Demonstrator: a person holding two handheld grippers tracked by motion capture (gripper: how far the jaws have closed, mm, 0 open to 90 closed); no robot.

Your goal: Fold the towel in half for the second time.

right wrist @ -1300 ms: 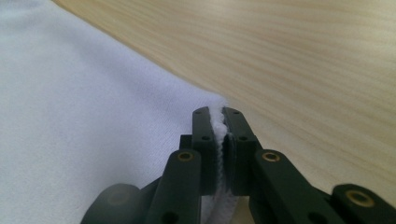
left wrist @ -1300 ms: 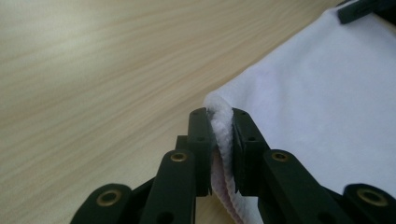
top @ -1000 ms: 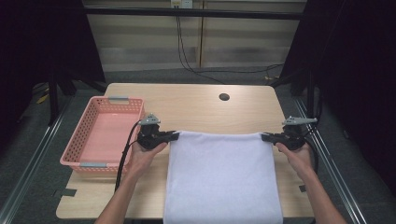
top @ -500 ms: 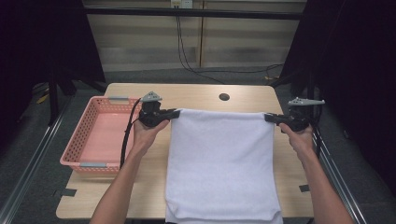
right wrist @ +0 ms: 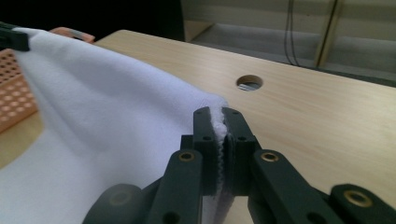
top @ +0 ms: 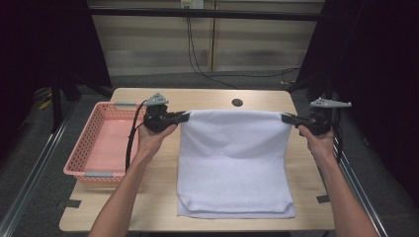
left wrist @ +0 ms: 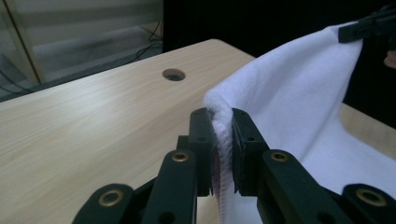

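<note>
Currently, high view: left gripper (top: pixel 184 117) and right gripper (top: pixel 285 117) each clamp a top corner of the white towel (top: pixel 232 158), its edge stretched between them above the table (top: pixel 207 96), folded bottom at the near edge, pink basket (top: pixel 99 143) at the left edge. Left gripper view: jaws pinch the towel's hem (left wrist: pixel 223 135). Right gripper view: same, jaws closed on the hem (right wrist: pixel 219 135).

Your towel (top: pixel 232 163) hangs between the left claw (top: pixel 186 117) and right claw (top: pixel 285 117), its near end folded on the table (top: pixel 207 98). The basket (top: pixel 81 155) sits left of it; the hole (top: pixel 237 102) lies behind.
</note>
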